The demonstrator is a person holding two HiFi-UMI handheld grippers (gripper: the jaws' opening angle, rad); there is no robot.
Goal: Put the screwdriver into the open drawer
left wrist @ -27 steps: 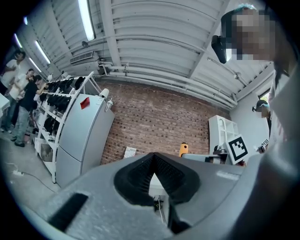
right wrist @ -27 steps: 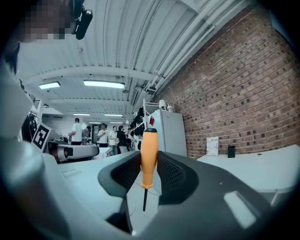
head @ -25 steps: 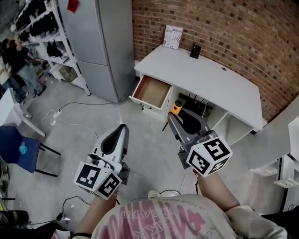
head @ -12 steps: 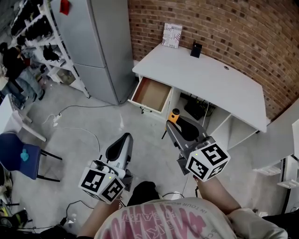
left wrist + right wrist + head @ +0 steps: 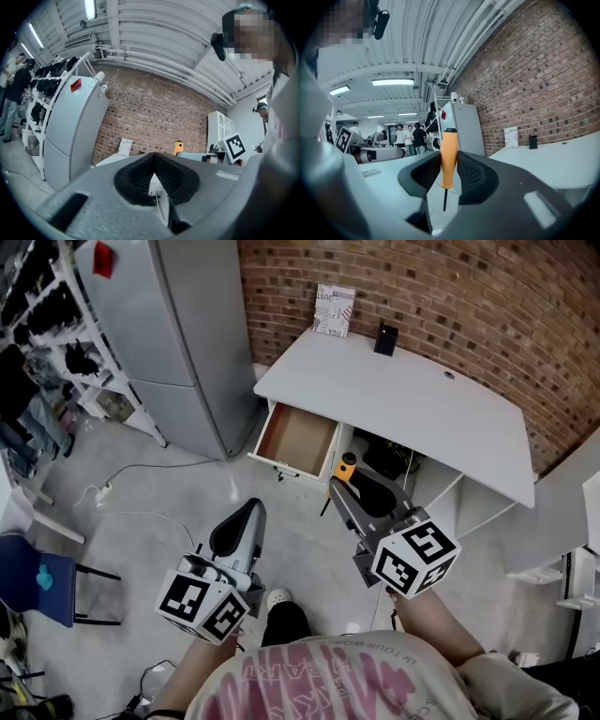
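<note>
Running across the far side of the room is a red brick wall [image 5: 525, 315], with pale grey concrete floor [image 5: 131, 521] below it. At the far left stands a tall grey metal cabinet [image 5: 178, 343]. To its right a long white desk [image 5: 412, 409] sits against the bricks. A small wooden-bottomed drawer [image 5: 295, 439] is pulled out from the desk's left end toward the near side, and its brown inside lies bare.

The left gripper [image 5: 251, 507], grey with black ribbed pads, is held near the person, on the left, above the floor. Its jaws meet at the tips with nothing between them.

The right gripper [image 5: 339, 488] reaches toward the desk, its tips just right of the drawer's near right corner in the head view. Its jaws are clamped on the orange-handled screwdriver [image 5: 449, 157], which stands upright between the pads with its black-capped end up and its thin dark shaft pointing down. The tool is outside the drawer.

A printed card [image 5: 334, 310] leans on the wall at the desk's far edge, and a small black box [image 5: 385, 338] stands to its right.
</note>
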